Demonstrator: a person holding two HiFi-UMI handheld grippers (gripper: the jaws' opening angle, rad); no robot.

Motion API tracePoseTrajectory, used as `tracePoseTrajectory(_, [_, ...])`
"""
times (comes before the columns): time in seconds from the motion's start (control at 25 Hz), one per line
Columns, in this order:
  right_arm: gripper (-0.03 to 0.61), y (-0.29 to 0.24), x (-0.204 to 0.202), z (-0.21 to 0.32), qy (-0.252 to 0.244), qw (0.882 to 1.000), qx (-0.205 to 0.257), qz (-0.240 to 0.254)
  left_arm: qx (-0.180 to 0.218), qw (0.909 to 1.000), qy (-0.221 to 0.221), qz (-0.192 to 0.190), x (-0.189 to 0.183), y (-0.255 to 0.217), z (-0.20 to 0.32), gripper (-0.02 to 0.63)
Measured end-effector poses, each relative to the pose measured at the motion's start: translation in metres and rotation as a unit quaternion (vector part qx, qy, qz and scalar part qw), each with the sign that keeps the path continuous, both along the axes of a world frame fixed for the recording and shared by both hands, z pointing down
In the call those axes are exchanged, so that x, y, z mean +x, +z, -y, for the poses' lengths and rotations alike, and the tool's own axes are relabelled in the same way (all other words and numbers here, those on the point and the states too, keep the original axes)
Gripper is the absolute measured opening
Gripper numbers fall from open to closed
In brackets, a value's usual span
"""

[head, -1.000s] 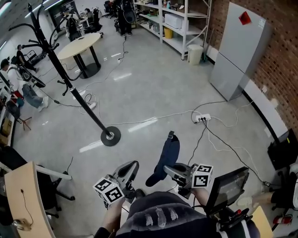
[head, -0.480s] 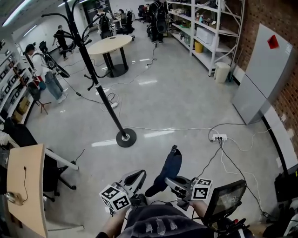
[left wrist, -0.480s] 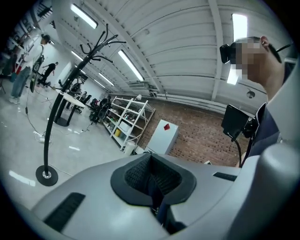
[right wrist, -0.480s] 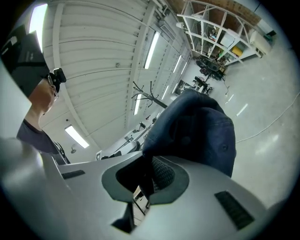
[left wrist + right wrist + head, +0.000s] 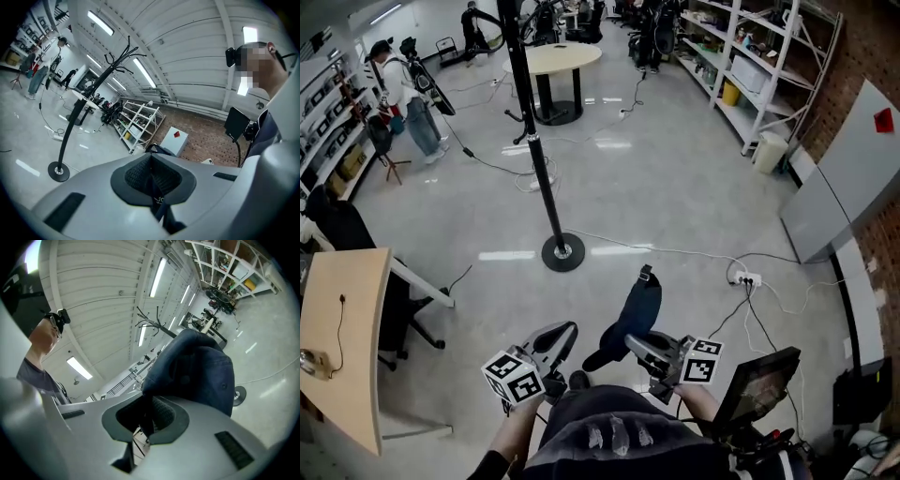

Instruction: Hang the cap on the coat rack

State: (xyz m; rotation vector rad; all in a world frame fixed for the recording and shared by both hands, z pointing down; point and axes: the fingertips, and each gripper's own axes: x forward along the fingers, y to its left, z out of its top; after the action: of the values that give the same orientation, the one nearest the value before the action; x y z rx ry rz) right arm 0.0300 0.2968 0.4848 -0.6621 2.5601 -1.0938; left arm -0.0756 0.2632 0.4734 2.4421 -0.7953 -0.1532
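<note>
Two grippers here. The right gripper [image 5: 630,341] has its fingers [image 5: 164,416] clenched on the edge of the dark blue cap [image 5: 636,309], so the cap juts out just past those fingertips, off the floor [image 5: 675,187]. The left gripper [image 5: 570,330] has its fingers pressed together on nothing, just beside the cap's lower end. The coat rack [image 5: 536,141] stands well ahead of both sets of fingers, a little to the left, with its round base on the floor, well apart from the cap.

We see metal shelves [image 5: 759,66] at the far right, a grey cabinet [image 5: 853,173] nearer us, and a power strip [image 5: 747,278] on the floor [image 5: 675,192].
</note>
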Motion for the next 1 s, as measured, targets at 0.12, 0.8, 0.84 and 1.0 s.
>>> tracePoseTrajectory(0.12, [0.014,-0.005,-0.026,0.013,-0.012,1.000,0.018,-0.004,0.004,1.0000,0.000,-0.003,-0.022,0.004,0.019,0.006])
tracePoseTrajectory(0.8, [0.014,-0.023,-0.083,0.092,0.033,0.998,0.035,-0.044,-0.007,0.9991,0.001,-0.041,-0.091,0.003,0.088,0.006])
tracePoseTrajectory(0.84, [0.014,-0.025,-0.080,0.096,0.032,0.998,0.036,-0.043,-0.008,0.9992,-0.001,-0.040,-0.088,0.001,0.092,0.006])
tracePoseTrajectory(1.0, [0.014,-0.028,-0.063,0.111,0.034,0.998,0.038,-0.031,-0.007,0.9994,-0.004,-0.034,-0.074,0.003,0.109,0.006])
